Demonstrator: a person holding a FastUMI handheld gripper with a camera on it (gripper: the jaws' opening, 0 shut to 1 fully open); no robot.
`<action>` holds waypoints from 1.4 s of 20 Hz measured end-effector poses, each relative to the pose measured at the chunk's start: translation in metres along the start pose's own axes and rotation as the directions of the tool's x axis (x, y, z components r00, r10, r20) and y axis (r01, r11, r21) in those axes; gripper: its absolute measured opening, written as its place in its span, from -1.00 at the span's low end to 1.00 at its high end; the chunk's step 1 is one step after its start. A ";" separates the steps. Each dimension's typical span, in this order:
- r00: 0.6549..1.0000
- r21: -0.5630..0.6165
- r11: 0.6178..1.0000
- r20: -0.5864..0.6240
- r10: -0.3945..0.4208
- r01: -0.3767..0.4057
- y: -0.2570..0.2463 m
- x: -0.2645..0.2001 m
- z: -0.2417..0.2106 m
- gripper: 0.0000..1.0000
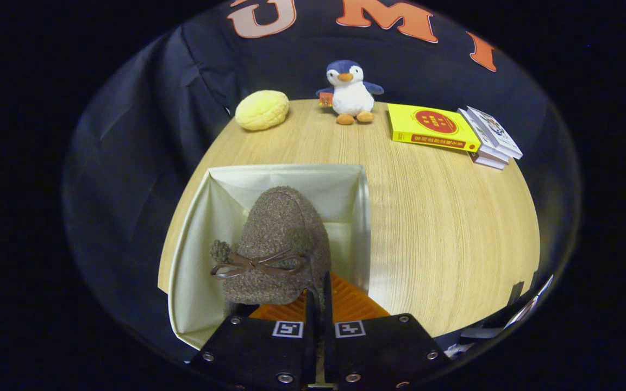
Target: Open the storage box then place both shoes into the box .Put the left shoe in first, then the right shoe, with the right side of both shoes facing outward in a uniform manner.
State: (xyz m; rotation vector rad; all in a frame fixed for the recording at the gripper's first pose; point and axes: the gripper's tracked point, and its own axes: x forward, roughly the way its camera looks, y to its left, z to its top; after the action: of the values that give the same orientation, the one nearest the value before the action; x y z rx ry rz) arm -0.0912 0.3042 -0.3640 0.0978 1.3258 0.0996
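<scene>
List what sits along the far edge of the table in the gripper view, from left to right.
Yellow bun-shaped toy → penguin plush → yellow book → stack of books. Nearer, the jaws are closed on the brown fuzzy shoe, held over the open storage box.

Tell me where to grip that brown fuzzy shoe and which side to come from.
Grip the brown shoe at its rear collar edge, coming from behind the heel, as the gripper does now, fingers nearly closed there. The rounded toe is too bulky; the thin rim fits between them, above the open box.

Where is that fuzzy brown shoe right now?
The fuzzy brown shoe hangs over the open cream box on the wooden table, pinched at its near edge by the tool.
</scene>
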 end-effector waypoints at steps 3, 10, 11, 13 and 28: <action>0.999 0.000 1.000 -0.029 0.031 -0.031 0.006 -0.007 -0.007 -0.62; 0.954 0.116 0.947 0.048 0.297 -0.301 0.014 -0.075 0.020 -0.42; 0.950 0.104 0.946 0.083 0.300 -0.308 0.003 -0.086 0.031 -0.42; 0.940 0.079 0.948 0.176 0.291 -0.309 -0.021 -0.106 0.051 -0.40; 0.655 -0.051 0.994 0.748 0.103 -0.097 -0.220 -0.266 0.154 0.66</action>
State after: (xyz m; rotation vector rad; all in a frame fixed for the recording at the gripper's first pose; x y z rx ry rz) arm -0.0015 0.0496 -0.0993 0.1851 0.4719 0.1386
